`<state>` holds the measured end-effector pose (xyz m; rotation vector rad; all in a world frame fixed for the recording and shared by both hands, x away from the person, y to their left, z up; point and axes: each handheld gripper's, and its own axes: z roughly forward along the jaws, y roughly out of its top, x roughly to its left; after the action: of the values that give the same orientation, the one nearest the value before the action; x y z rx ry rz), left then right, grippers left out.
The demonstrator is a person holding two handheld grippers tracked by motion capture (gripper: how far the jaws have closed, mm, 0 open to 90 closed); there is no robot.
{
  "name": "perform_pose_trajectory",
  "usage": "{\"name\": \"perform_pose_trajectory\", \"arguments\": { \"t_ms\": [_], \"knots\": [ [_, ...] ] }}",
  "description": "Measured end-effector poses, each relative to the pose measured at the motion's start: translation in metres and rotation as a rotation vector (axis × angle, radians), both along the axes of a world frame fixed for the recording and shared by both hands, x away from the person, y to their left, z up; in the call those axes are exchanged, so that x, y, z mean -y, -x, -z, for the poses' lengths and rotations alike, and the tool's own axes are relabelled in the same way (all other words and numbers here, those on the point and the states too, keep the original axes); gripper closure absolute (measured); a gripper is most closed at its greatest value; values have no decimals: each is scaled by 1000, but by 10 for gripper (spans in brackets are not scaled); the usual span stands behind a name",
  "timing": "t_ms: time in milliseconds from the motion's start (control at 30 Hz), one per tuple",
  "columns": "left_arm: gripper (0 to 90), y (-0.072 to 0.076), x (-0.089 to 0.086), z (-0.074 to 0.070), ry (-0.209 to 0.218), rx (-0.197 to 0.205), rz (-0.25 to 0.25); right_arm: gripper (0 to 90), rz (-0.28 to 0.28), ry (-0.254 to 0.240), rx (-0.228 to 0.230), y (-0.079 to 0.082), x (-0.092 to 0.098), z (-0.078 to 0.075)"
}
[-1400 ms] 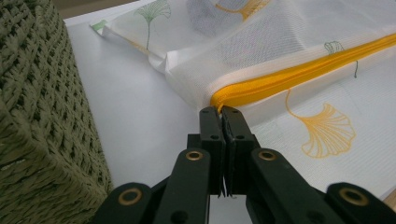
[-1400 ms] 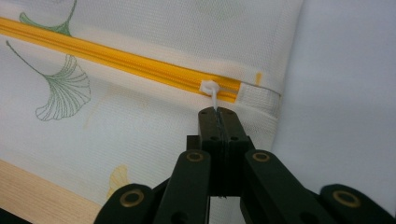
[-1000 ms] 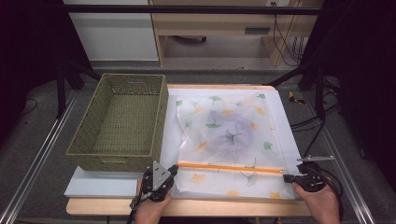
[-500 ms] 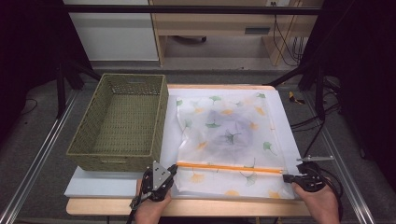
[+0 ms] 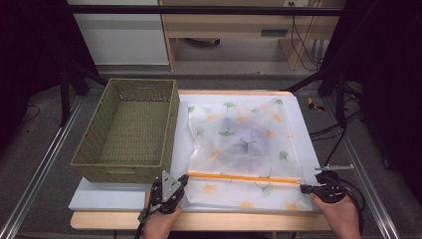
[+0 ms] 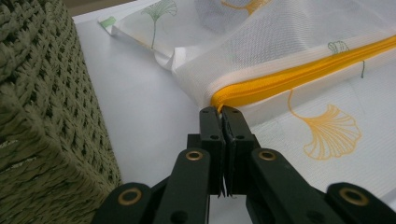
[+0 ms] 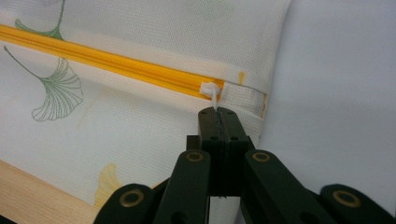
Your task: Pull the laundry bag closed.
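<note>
A white mesh bag [image 5: 244, 144] printed with ginkgo leaves lies flat on the white board. Its orange zipper [image 5: 244, 178] runs across the near side. My left gripper [image 5: 185, 178] is at the zipper's left end. In the left gripper view the left gripper [image 6: 220, 111] is shut, with the orange zipper [image 6: 299, 74] end pinched at its tips. My right gripper [image 5: 302, 188] is at the zipper's right end. In the right gripper view the right gripper [image 7: 217, 112] is shut on the tab of the white zipper pull [image 7: 211, 91], at the end of the closed zipper [image 7: 116, 63].
A green woven basket [image 5: 119, 172] stands on the left of the board, its wall [image 6: 46, 116] close beside my left gripper. The white board [image 5: 109, 196] rests on a wooden table [image 5: 224, 221]. Metal rails and cables run along both sides.
</note>
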<state>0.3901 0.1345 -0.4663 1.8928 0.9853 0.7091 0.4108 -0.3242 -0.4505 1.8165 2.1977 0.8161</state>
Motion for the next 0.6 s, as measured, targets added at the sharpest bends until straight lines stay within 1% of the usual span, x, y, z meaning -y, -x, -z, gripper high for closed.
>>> {"name": "perform_pose_trajectory", "arguments": {
  "t_ms": [200,367,400,500,600],
  "knots": [
    [876,0,1,1,-5,1,2,900,3,-3,6,-1,2,-1],
    [876,-1,1,3,-20,5,-11,900,-2,-1,17,-3,1,-2],
    [875,-1,0,3,-21,4,-13,900,-3,-3,12,-3,0,-2],
    [876,-2,-3,2,-11,3,-23,900,-11,3,19,-5,-4,-4],
    [875,-2,-3,3,-8,1,-20,900,-11,7,21,-6,-6,-5]
  ]
}}
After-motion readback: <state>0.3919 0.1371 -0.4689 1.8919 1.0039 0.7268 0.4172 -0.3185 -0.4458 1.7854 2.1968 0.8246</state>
